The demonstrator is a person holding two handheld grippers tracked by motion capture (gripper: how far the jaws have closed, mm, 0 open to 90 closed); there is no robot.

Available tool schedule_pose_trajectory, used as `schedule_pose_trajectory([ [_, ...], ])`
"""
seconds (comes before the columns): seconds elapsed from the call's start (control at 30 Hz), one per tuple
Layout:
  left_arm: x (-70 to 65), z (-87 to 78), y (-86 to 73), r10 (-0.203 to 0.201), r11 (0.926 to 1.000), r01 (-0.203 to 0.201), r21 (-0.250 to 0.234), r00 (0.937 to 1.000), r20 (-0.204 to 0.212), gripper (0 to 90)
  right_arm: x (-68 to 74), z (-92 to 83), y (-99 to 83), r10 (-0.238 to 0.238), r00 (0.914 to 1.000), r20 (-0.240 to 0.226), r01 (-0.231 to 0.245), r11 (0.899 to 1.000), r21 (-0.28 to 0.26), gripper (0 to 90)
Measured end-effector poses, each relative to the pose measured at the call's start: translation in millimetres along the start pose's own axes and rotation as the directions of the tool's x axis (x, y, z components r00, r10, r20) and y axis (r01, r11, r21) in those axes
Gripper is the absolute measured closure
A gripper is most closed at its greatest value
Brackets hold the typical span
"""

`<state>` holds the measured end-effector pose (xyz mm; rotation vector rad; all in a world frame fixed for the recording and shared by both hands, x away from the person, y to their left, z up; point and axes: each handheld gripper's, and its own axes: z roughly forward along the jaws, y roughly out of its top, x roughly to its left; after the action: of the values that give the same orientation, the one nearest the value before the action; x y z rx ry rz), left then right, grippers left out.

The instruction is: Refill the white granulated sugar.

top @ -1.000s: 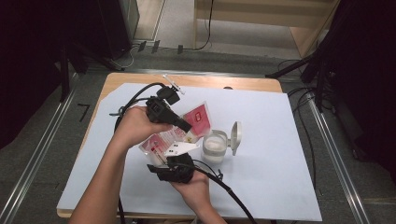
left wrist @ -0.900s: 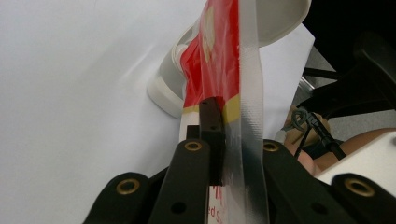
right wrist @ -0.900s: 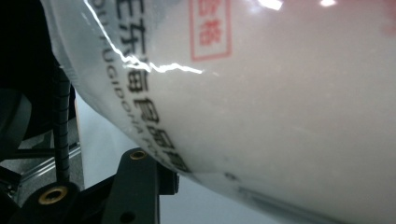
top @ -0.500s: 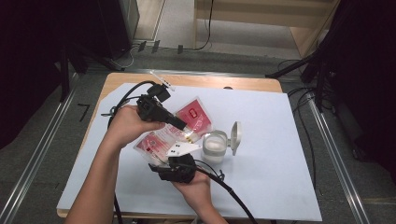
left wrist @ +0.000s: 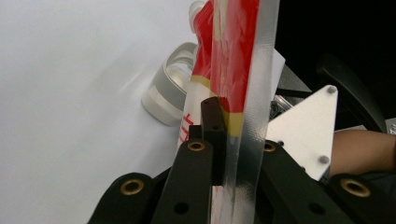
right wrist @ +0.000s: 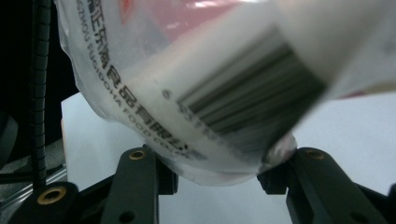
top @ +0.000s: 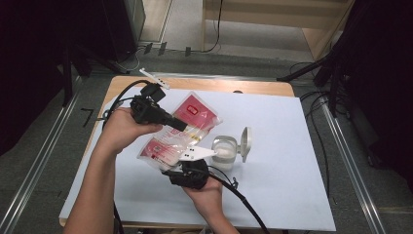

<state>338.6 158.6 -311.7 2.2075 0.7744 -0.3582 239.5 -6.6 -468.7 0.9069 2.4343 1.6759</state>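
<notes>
In the left gripper view, the left gripper had its two black jaws clamped flat on the clear sealed edge of the red-and-white pouch, the film pinched thin between them. In the right gripper view, the right gripper stood with its jaws part-way apart, each pad pressed against a side of the pouch's rounded lower end, so it gripped the bag across its bulk. That view alone gave the pouch's back: a blurred barcode and a line of printed text running along the film.

From the high view, the pouch hung above the table, stretched slantwise between the left gripper and the right gripper, with a red label patch near its far end that neither gripper view brought out. The left hand came in from the left; the right hand rose from the bottom edge, cable trailing behind it.

Just beside the pouch stood a small grey container with its hinged lid flipped up, resting on the white sheet that covered the wooden table. The left gripper view caught the same container low and side-on, behind the pouch; the high view showed its open top.
</notes>
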Motion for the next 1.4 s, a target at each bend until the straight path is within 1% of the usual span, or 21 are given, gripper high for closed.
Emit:
schedule_pose_trajectory([
  [0.07,0.1,-4.0,-1.6,0.007,0.9999,-0.007,-0.012,1.0,0.004,90.0,-1.2,-1.4,0.9,0.008,1.0,0.004,-0.008,1.0,-0.001,58.5],
  [0.13,-0.6,-7.5,-3.0,0.002,0.9997,-0.002,-0.023,1.0,0.007,90.0,-2.7,-2.3,1.7,0.024,0.9997,0.008,-0.024,1.0,-0.004,58.5],
  [0.2,-0.9,-10.1,-3.8,0.012,0.9995,-0.012,-0.031,0.9999,0.009,90.0,-4.4,-3.3,2.0,0.044,0.999,0.009,-0.044,0.999,-0.007,58.5],
  [0.27,-1.6,-11.9,-4.6,0.017,0.9992,-0.017,-0.037,0.9998,0.008,90.0,-7.0,-3.5,2.0,0.062,0.9981,0.0,-0.062,0.998,-0.012,59.2],
  [0.37,-2.1,-13.7,-5.4,0.02,0.9991,-0.02,-0.037,0.9998,0.001,90.0,-10.7,-3.3,2.2,0.077,0.997,0.012,-0.077,0.997,-0.015,59.4],
  [0.43,-2.3,-14.6,-6.4,0.022,0.9989,-0.022,-0.042,0.9998,0.0,90.0,-12.0,-3.2,2.4,0.077,0.9967,0.026,-0.077,0.997,-0.015,59.3],
  [0.47,-2.6,-15.5,-6.9,0.017,0.9988,-0.018,-0.047,0.9998,-0.005,90.0,-12.9,-3.1,2.3,0.083,0.9962,0.027,-0.083,0.996,-0.016,59.2],
  [0.5,-1.7,-17.0,-7.1,0.024,0.9987,-0.025,-0.045,0.9997,-0.005,90.0,-14.0,-3.2,2.3,0.092,0.9954,0.027,-0.092,0.996,-0.019,59.1],
  [0.57,-0.9,-19.4,-8.2,0.014,0.9985,-0.014,-0.053,0.9999,0.0,90.0,-16.3,-3.9,2.6,0.11,0.9935,0.03,-0.109,0.994,-0.022,59.3],
  [0.6,-0.3,-20.0,-8.9,0.013,0.9981,-0.014,-0.06,0.9999,-0.008,90.0,-17.2,-4.5,2.8,0.116,0.9926,0.035,-0.116,0.993,-0.023,59.4],
  [0.63,0.3,-21.3,-9.5,0.007,0.9984,-0.007,-0.057,0.9999,-0.013,90.0,-18.4,-5.1,3.1,0.121,0.9921,0.034,-0.12,0.992,-0.025,59.5],
  [0.73,2.2,-23.7,-11.5,-0.001,0.9977,0.0,-0.068,0.9999,-0.01,90.0,-19.1,-6.7,3.9,0.125,0.9914,0.036,-0.124,0.992,-0.029,59.6],
  [0.77,3.0,-24.9,-12.0,0.004,0.9977,-0.005,-0.068,0.9999,-0.01,90.0,-19.1,-7.0,4.1,0.125,0.9914,0.039,-0.124,0.992,-0.03,59.7],
  [0.9,3.2,-28.0,-13.4,-0.001,0.9968,0.001,-0.08,1.0,-0.005,90.0,-21.7,-8.7,5.2,0.133,0.9895,0.057,-0.131,0.991,-0.037,60.1],
  [0.97,2.8,-29.1,-13.6,0.006,0.9966,-0.005,-0.082,1.0,0.003,90.0,-23.5,-10.0,5.9,0.139,0.988,0.068,-0.136,0.99,-0.046,60.4],
  [1.07,3.2,-31.1,-15.1,0.007,0.9966,-0.008,-0.082,1.0,-0.005,90.0,-26.1,-10.9,5.5,0.154,0.9851,0.077,-0.149,0.987,-0.06,61.4],
  [1.13,3.7,-34.0,-16.6,0.005,0.996,-0.005,-0.09,1.0,-0.002,90.0,-29.2,-12.3,5.4,0.18,0.9805,0.079,-0.175,0.982,-0.069,62.7],
  [1.2,4.0,-35.9,-17.2,0.007,0.9956,-0.007,-0.094,1.0,0.002,90.0,-31.2,-14.0,6.2,0.195,0.9785,0.066,-0.19,0.979,-0.079,63.4],
  [1.3,3.8,-35.1,-16.6,0.008,0.9963,-0.009,-0.085,0.9998,-0.019,90.0,-31.1,-12.5,6.7,0.191,0.9808,0.039,-0.188,0.98,-0.058,63.5],
  [1.37,4.3,-33.9,-16.2,0.01,0.9965,-0.012,-0.083,0.9997,-0.022,90.0,-30.2,-11.3,5.8,0.173,0.9842,0.039,-0.171,0.984,-0.046,64.1],
  [1.4,4.3,-33.5,-15.9,0.004,0.9965,-0.006,-0.083,0.9997,-0.024,90.0,-29.5,-10.7,5.4,0.167,0.985,0.044,-0.165,0.985,-0.044,64.0],
])
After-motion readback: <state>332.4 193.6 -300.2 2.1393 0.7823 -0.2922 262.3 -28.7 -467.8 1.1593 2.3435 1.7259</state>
